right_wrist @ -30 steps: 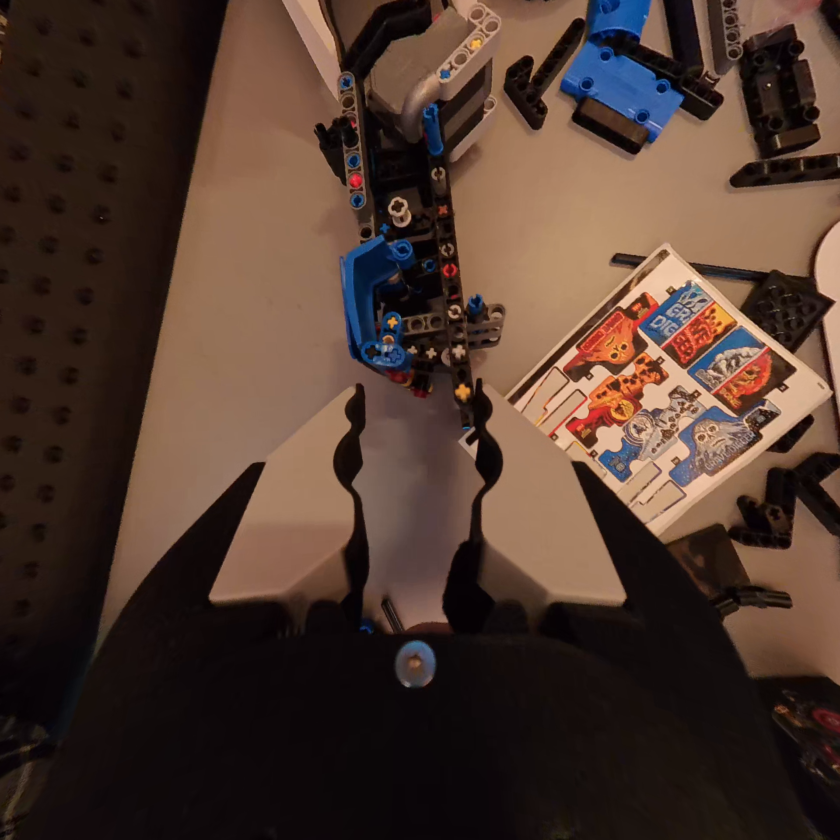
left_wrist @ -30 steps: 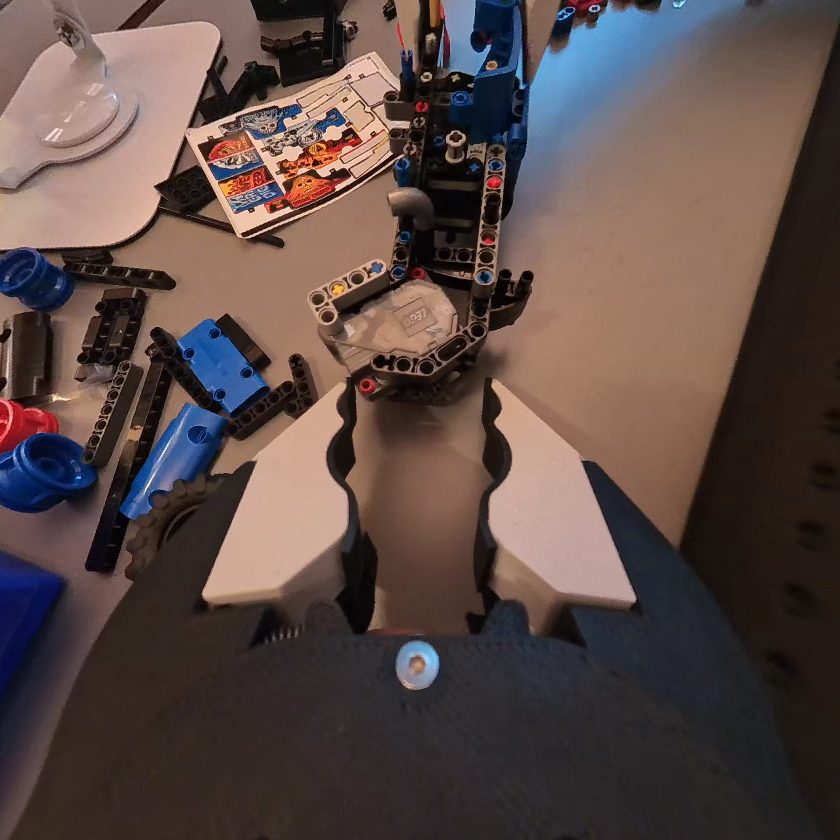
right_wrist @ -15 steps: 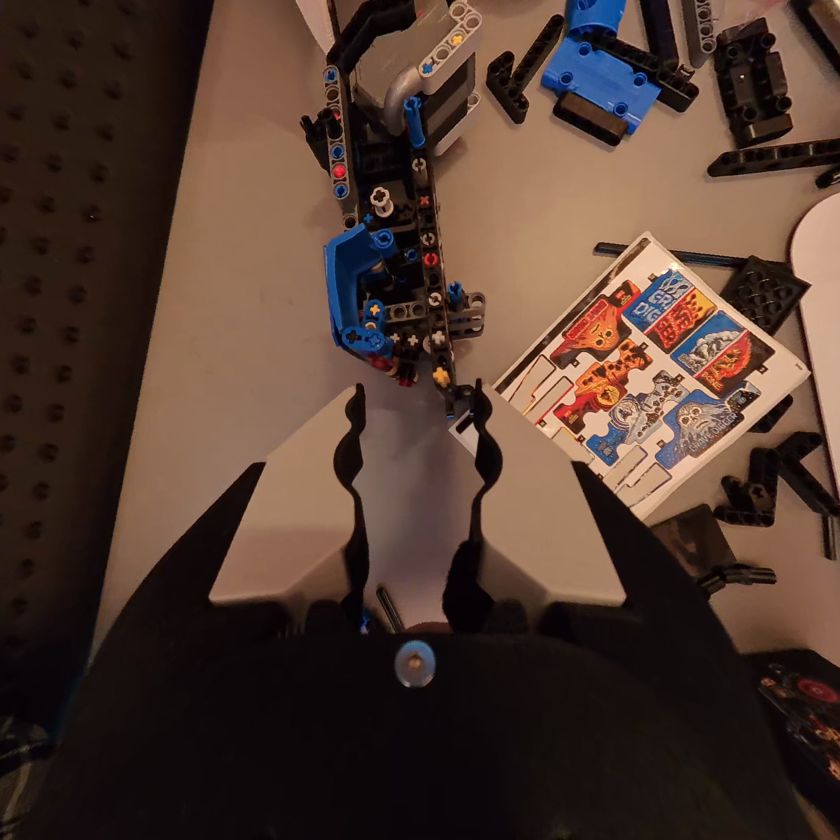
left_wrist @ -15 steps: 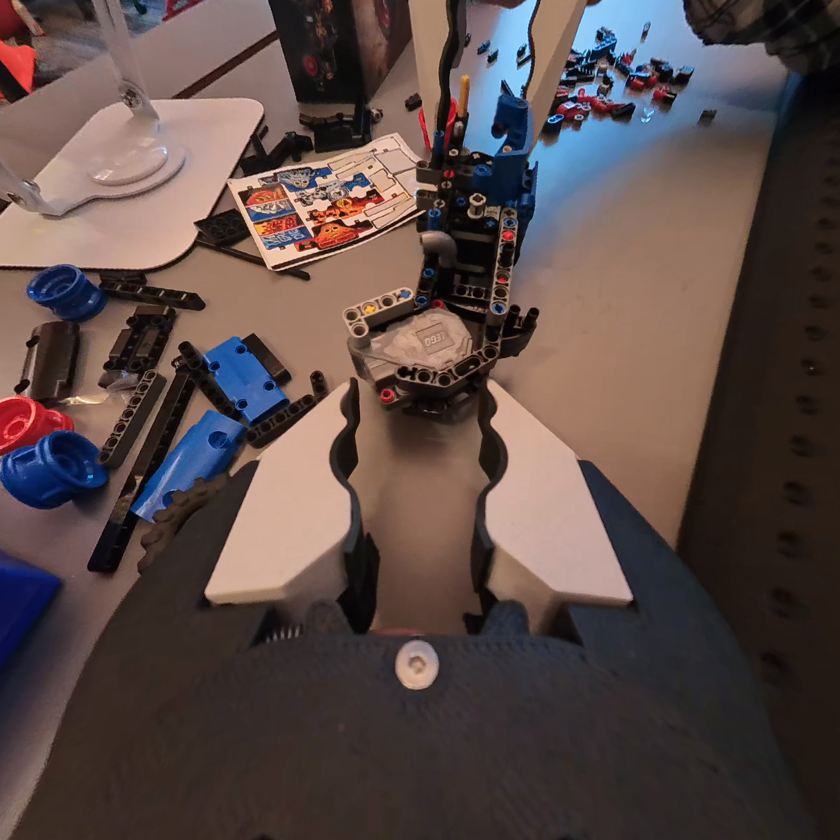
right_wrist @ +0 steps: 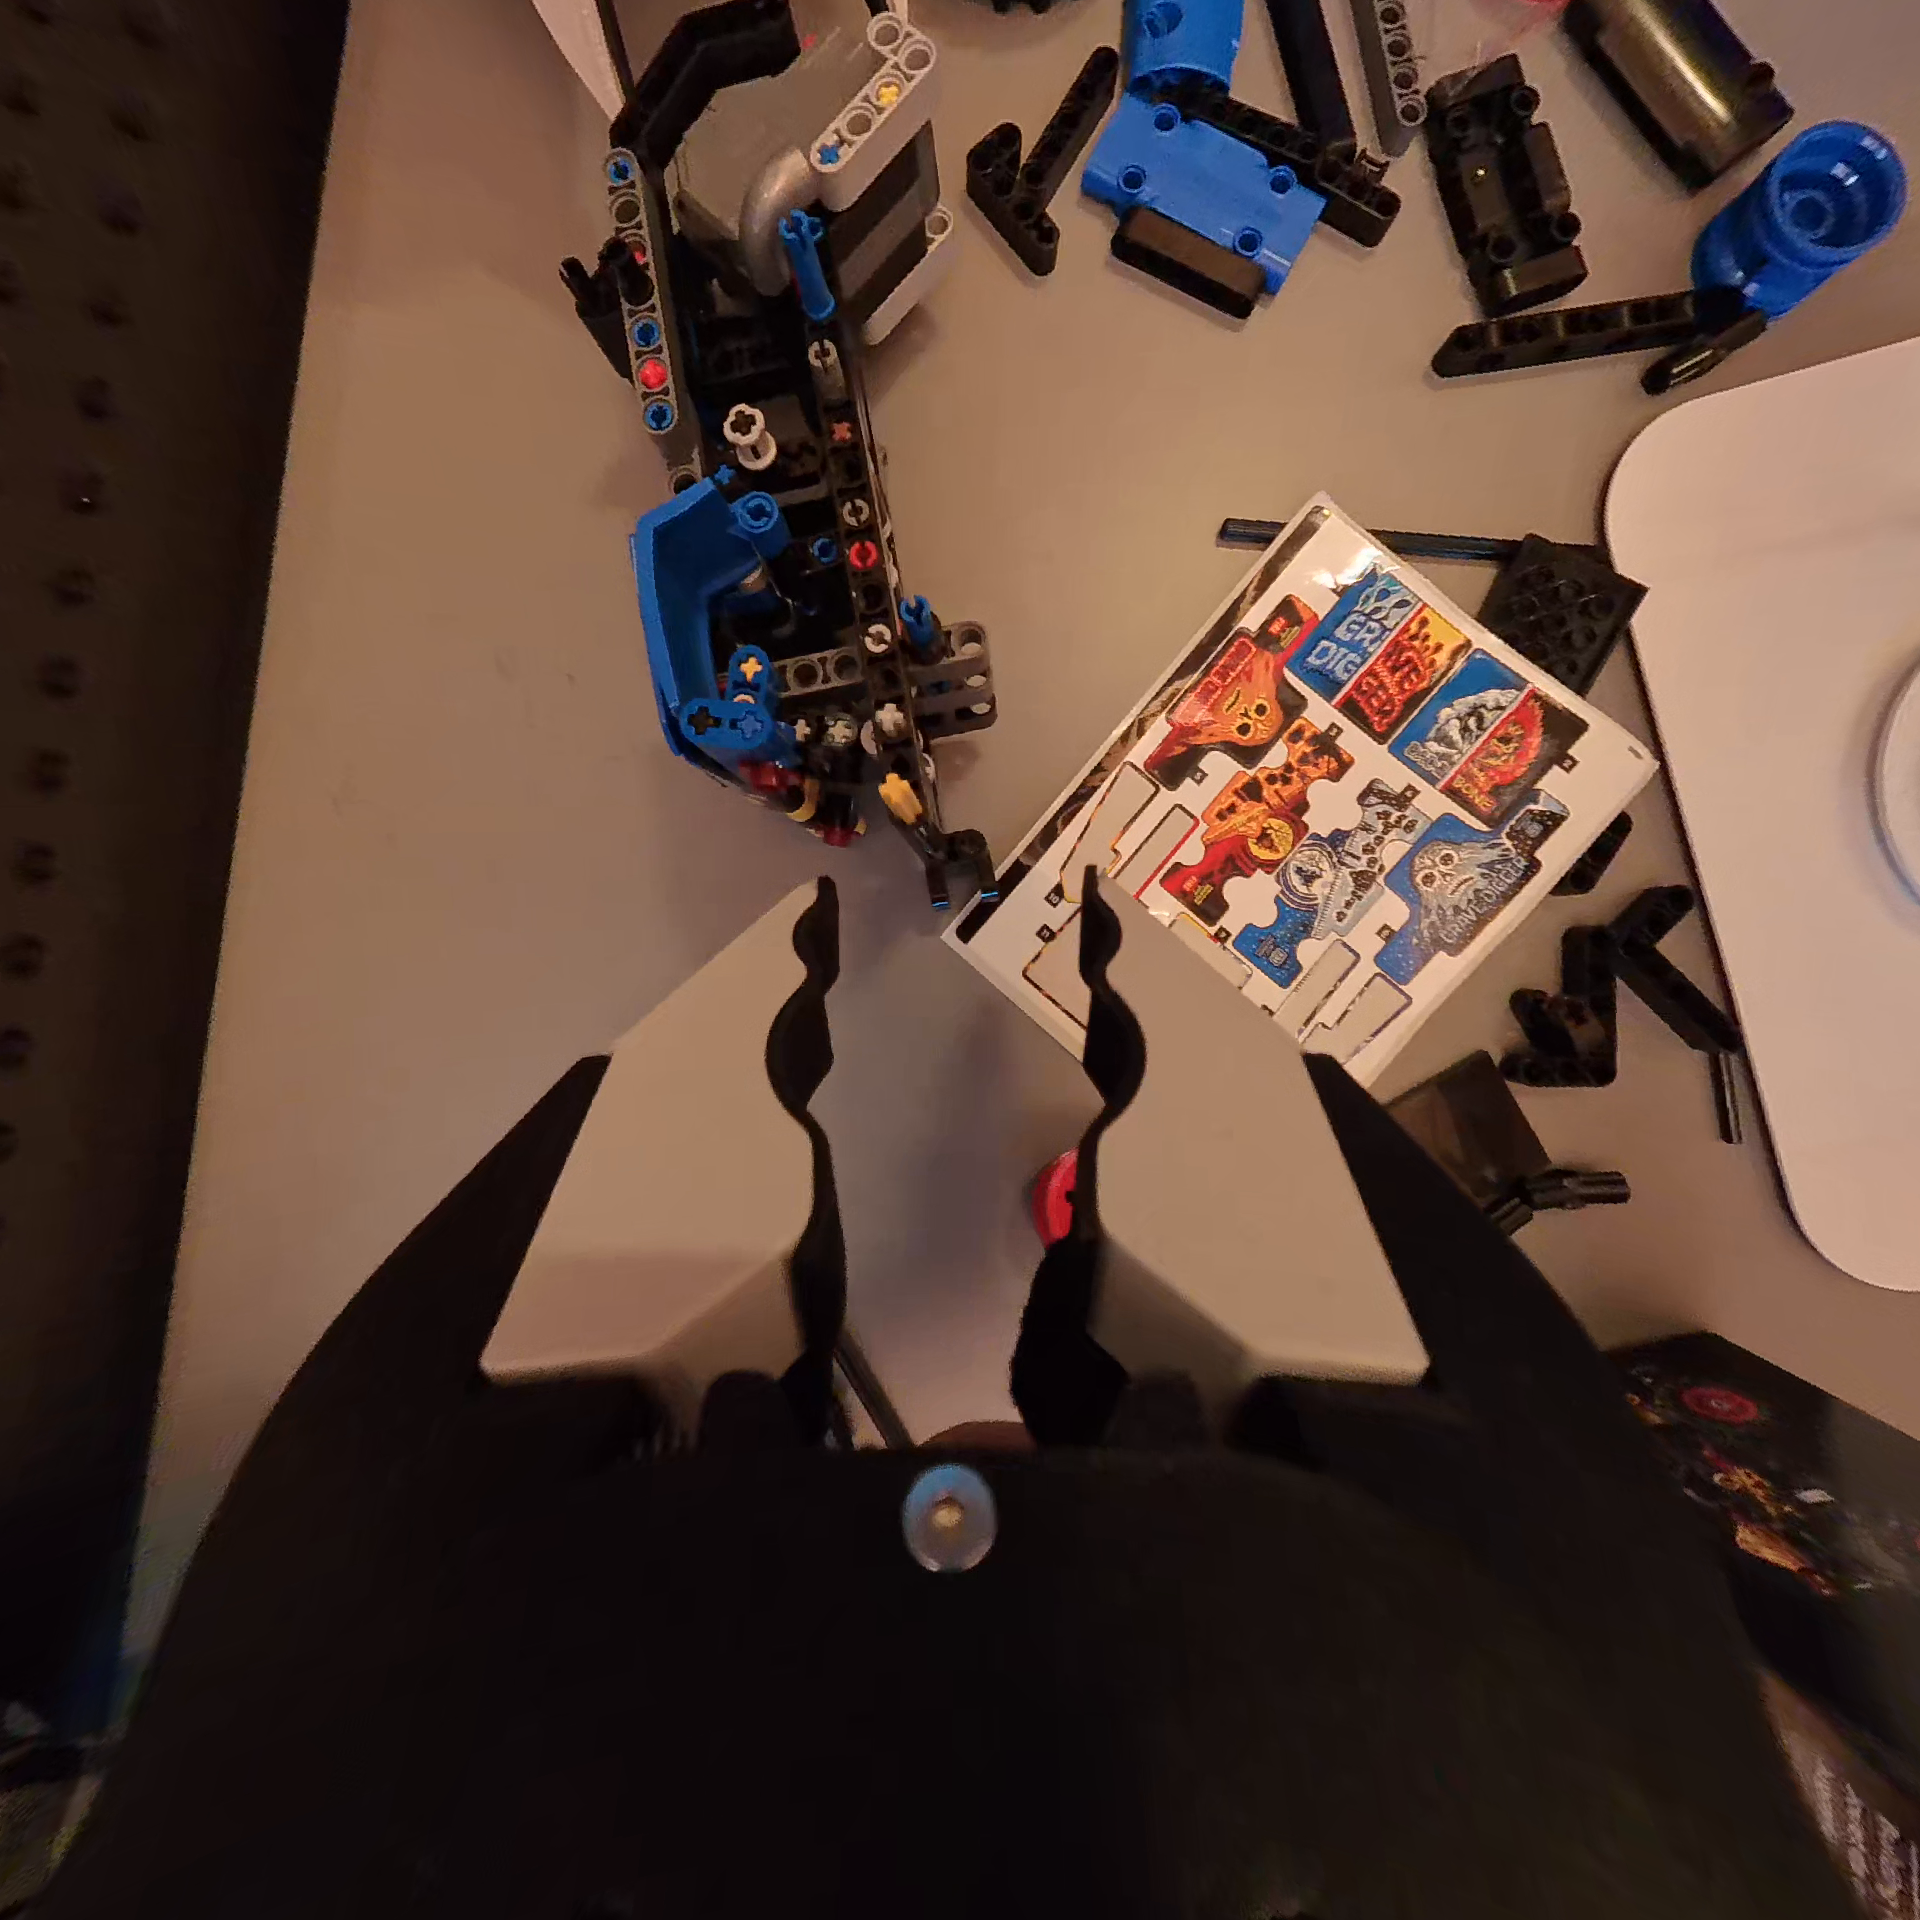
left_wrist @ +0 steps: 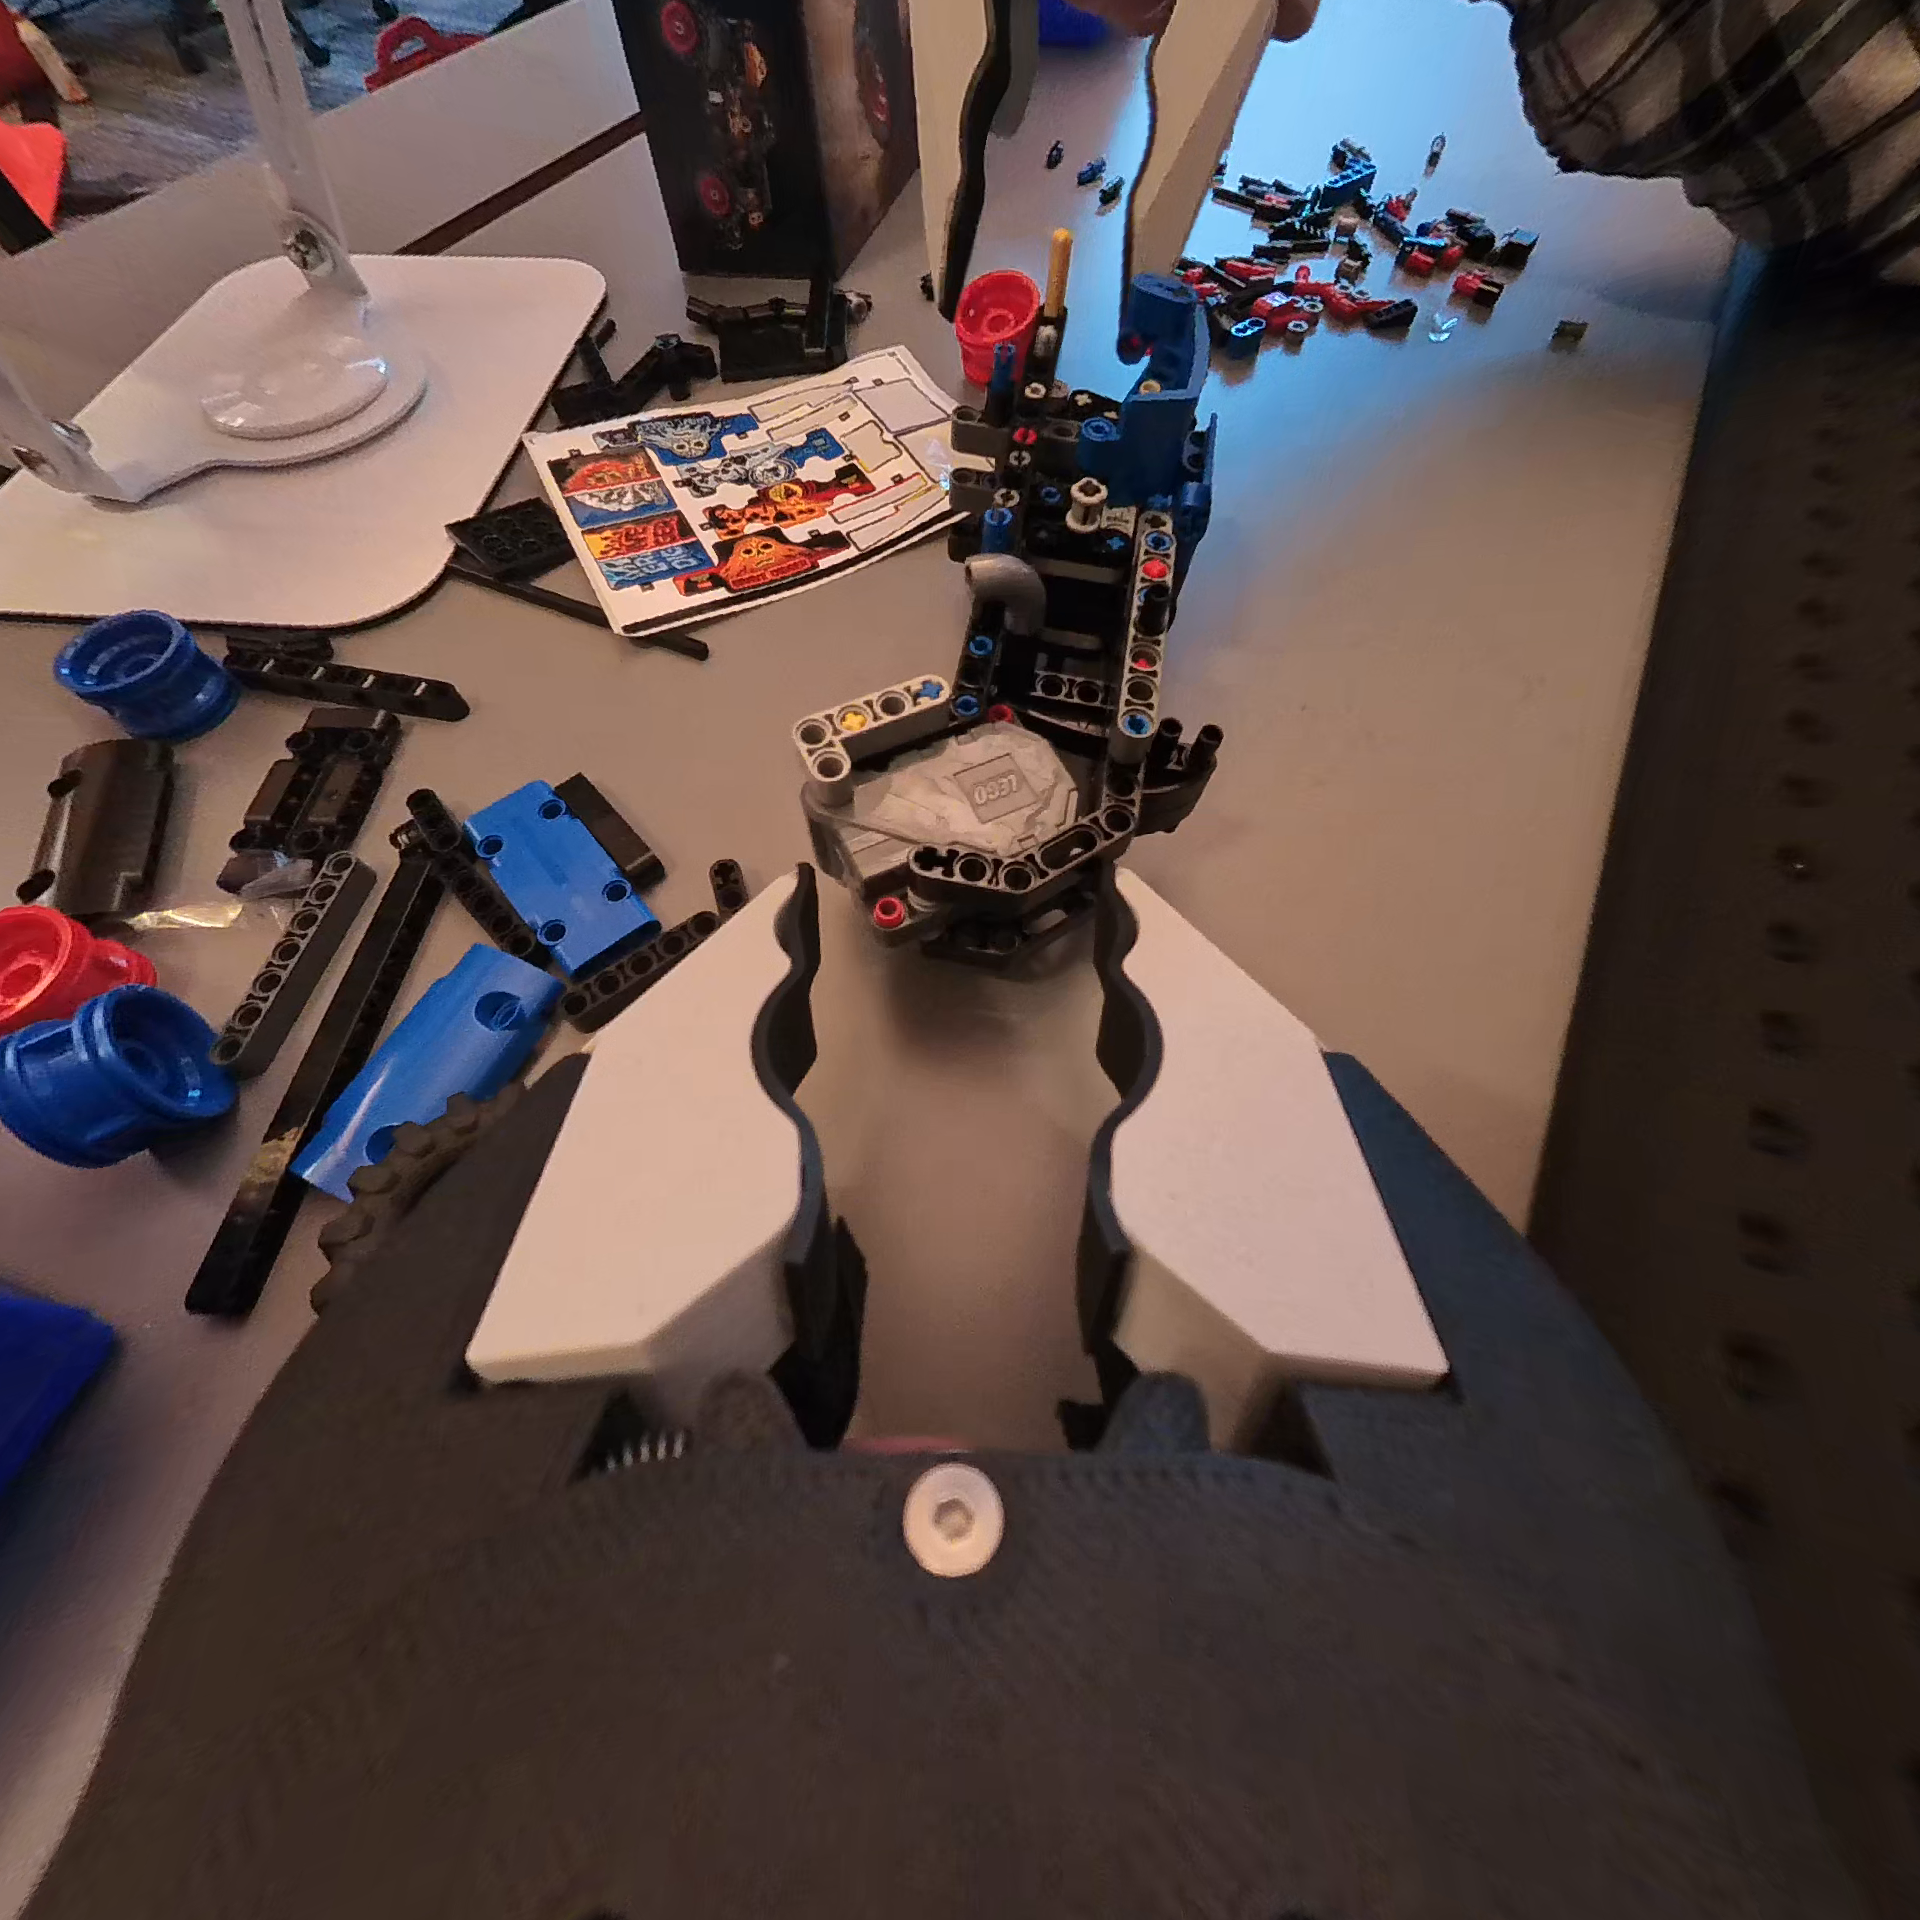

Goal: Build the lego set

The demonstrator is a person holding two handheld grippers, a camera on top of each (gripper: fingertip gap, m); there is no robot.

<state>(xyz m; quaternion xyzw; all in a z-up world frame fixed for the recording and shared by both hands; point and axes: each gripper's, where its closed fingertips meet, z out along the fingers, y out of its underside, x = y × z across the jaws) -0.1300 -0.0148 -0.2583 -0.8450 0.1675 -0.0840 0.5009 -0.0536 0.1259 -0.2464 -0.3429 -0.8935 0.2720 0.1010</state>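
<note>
Black-and-blue model (left_wrist: 1049,665) lies on the counter (left_wrist: 1403,644) at 12 o'clock of both released tools; a careless pinch could pop beams loose.

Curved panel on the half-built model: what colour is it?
Blue; the curved panel on the model shows best in the right wrist view.

Bench (left_wrist: 1403,644): smooth grey surface, matt with a faint sheen.
Model (left_wrist: 1049,665): hard moulded plastic, glossy; black, grey and blue beams.
Loose beams (left_wrist: 301,956): black plastic, semi-gloss.
Blue hubs (left_wrist: 104,1081): shiny plastic.
Sticker sheet (right_wrist: 1340,790): glossy printed paper, reflecting light.
Left claw (left_wrist: 956,904): fingers (left_wrist: 665,1143) smooth matt pale plastic, black rubbery wavy pads; body dark, with a ridged layered texture, 1 bright metal screw.
Right claw (right_wrist: 951,894): same finish.
Stand base (left_wrist: 312,416): smooth white plastic, matt.
Sleeve (left_wrist: 1714,104): woven plaid cloth.
</note>
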